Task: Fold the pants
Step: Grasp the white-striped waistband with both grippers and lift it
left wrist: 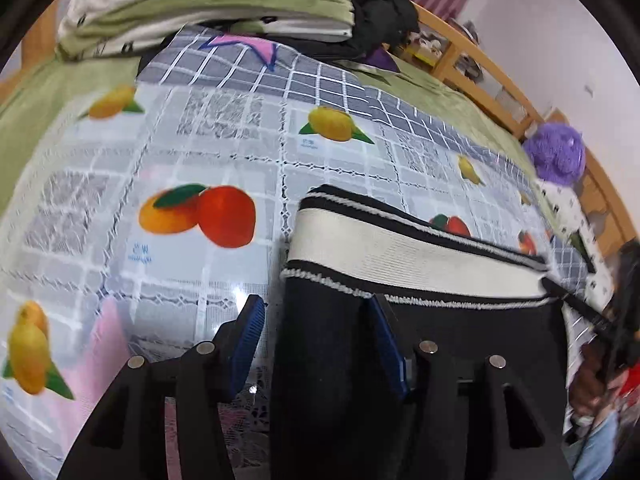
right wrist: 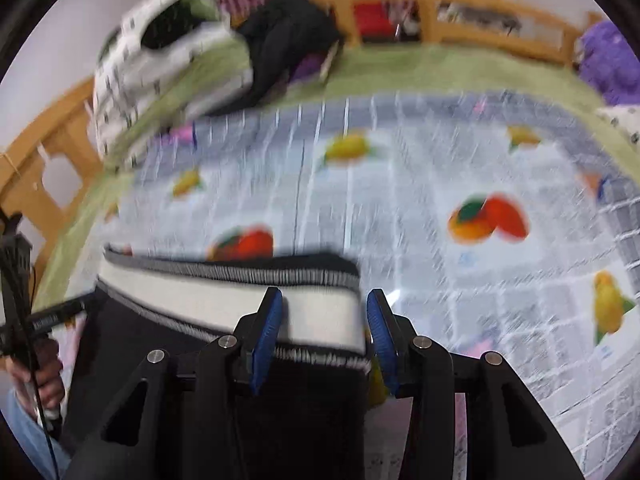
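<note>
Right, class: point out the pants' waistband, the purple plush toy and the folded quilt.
waistband [left wrist: 404, 252]: left wrist view, cream band's middle.
purple plush toy [left wrist: 556, 152]: left wrist view, fuzzy body.
folded quilt [left wrist: 224, 4]: left wrist view, green layer.

Both my wrist cameras look steeply down, close over the pants [left wrist: 420, 248] on the fruit-print cloth [right wrist: 440, 168], from opposite ends.

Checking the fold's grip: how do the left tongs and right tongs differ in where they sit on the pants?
Left tongs straddle the black pants' left edge, below the cream waistband. Right tongs straddle the right edge at the waistband itself. Both stand open, pads clear of the fabric, over the fruit-print cloth.
</note>
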